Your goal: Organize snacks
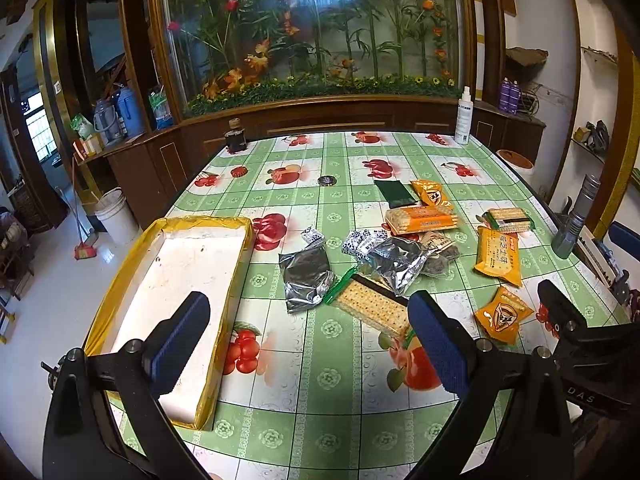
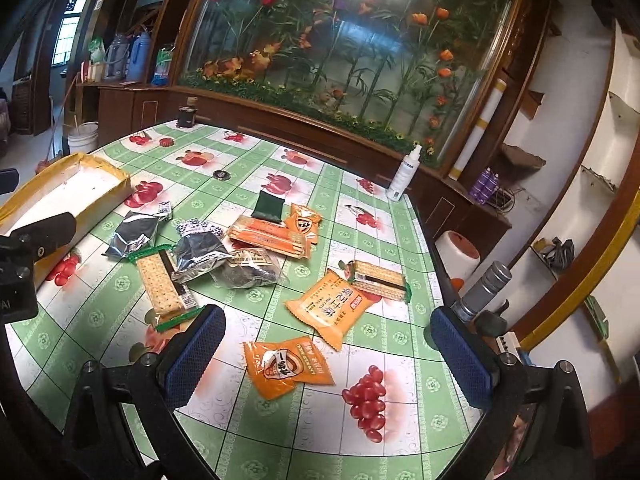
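Snacks [image 1: 424, 220] are scattered on a fruit-patterned counter [image 1: 320, 420] beside an empty tray [image 1: 200, 256]; both grippers' fingers [image 1: 184, 332] [image 2: 196, 356] are held apart, before a floral mural [image 1: 312, 28].

Left wrist view: the left finger [image 1: 182, 344] covers part of the tray [image 1: 120, 280] floor, and the tray's near corner sinks behind the black gripper frame. The cracker pack [image 1: 372, 308] slides under the silver foil bag [image 1: 394, 258] at its far end, with its near end tucked behind the right finger [image 1: 436, 344]. The small patterned candies [image 1: 362, 240] are too tiny to read. Over to the right wrist view: the dark seed bag [image 2: 248, 268] sits half buried beneath foil, label unreadable. The grey flashlight [image 2: 482, 288] loses its base behind the right pad [image 2: 460, 360]. Print on the spray bottle [image 2: 404, 176] is just blur.
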A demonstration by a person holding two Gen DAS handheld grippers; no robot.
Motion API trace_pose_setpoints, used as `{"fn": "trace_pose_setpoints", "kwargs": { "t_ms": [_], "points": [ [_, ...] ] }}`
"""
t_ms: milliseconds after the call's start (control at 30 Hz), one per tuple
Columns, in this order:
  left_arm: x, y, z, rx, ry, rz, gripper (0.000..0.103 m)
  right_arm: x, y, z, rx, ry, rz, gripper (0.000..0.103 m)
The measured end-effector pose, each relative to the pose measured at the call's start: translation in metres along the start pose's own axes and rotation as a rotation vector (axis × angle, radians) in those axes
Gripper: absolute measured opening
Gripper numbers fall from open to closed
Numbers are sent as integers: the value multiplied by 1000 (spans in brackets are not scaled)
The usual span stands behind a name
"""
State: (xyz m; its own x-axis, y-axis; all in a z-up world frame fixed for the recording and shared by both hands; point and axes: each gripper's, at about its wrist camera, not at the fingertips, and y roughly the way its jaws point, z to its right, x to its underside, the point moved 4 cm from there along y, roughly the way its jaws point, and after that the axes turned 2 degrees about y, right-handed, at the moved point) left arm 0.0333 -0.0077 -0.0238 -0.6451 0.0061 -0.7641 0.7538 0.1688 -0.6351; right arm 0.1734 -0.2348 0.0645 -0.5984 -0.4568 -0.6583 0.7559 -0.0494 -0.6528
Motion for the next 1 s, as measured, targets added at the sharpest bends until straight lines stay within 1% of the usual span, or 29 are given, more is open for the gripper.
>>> {"fn": "trace_pose_setpoints", "kwargs": {
  "t_ms": [167, 300, 467, 1000],
  "points": [
    [2, 3, 4, -4, 9, -12, 100, 3, 3, 2, -8, 13, -12, 103],
    [4, 6, 9, 17, 24, -29, 100, 5, 5, 5, -9, 26, -23, 103],
    [10, 13, 16, 37, 37, -73, 100, 8, 7, 7, -8, 35, -26, 103],
    [14, 21, 27, 29, 59, -103, 100, 12, 15, 15, -4, 47, -43, 103]
  ]
}}
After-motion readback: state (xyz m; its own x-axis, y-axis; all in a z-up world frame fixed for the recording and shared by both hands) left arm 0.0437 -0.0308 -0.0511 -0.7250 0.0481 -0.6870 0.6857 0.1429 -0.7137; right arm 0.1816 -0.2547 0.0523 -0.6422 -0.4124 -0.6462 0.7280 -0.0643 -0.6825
